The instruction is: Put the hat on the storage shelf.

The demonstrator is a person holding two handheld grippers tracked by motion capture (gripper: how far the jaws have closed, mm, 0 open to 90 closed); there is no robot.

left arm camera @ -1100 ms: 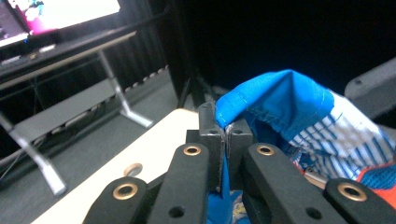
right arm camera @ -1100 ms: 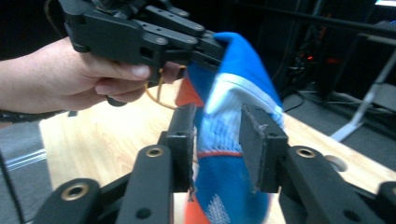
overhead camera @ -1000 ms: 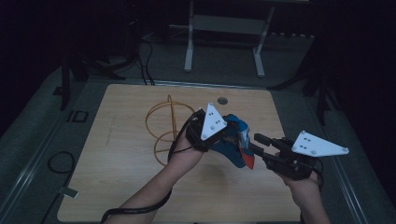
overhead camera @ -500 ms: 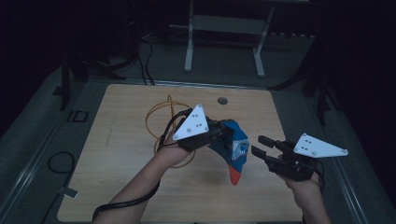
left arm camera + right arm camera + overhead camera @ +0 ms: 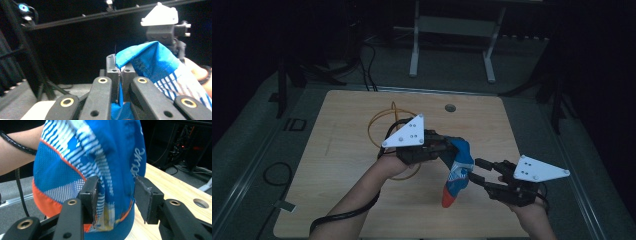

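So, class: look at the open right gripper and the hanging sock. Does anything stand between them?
Nothing visible does. The sock hangs from the left gripper, which is shut on its blue end. The right gripper is open, and the sock's lower part already lies between its jaws, above the table.

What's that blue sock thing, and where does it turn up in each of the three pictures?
High view: the sock hangs at centre, below the left gripper.
Left gripper view: its blue cuff sits right of centre, pinched between the shut jaws.
Right gripper view: the sock fills the middle, between open jaws.
Shared landmark: the sock's blue and white stripes, seen in all three.
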